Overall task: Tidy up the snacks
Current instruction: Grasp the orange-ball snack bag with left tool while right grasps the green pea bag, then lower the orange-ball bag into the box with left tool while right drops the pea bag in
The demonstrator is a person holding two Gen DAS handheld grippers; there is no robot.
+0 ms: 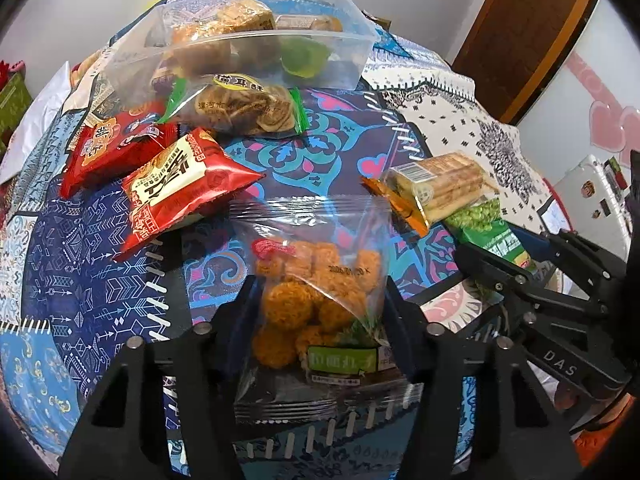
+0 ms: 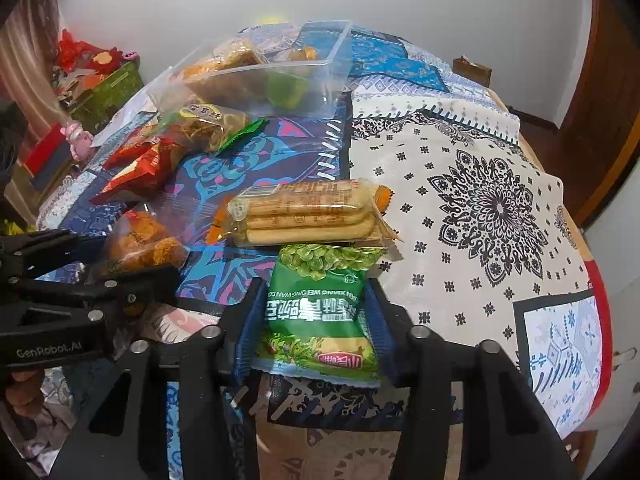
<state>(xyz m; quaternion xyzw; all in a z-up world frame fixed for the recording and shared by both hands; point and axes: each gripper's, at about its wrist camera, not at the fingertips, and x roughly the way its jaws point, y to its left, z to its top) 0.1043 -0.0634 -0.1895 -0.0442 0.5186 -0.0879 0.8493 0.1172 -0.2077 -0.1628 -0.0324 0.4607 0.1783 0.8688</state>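
Left claw (image 1: 320, 304), black with blue pads, pinches a clear crinkly bag of orange fried balls (image 1: 308, 300) at lower centre of the left wrist view; the bag sits squarely between the fingers, its sealed lower edge toward the camera. Right claw (image 2: 316, 312) pinches a glossy green pea packet (image 2: 320, 312) at lower centre of the right wrist view, pads pressed on both sides, the packet's top poking out ahead of the tips. Just past the pea packet, touching its far end, lies a clear-wrapped pack of long biscuit sticks (image 2: 308, 216) with orange crimped ends. Left of the fried-ball bag, two shiny red foil packets (image 1: 176, 184) overlap, puffy and pillow-shaped. Above them a clear pack of swirl pastries (image 1: 240, 108) with green ends leans at the front of a transparent rectangular plastic box (image 1: 356, 40), upper centre, which holds more wrapped snacks and something green. All rest on a counter with a patchwork cloth (image 2: 480, 200), blue pattern left, white with black mandala right.
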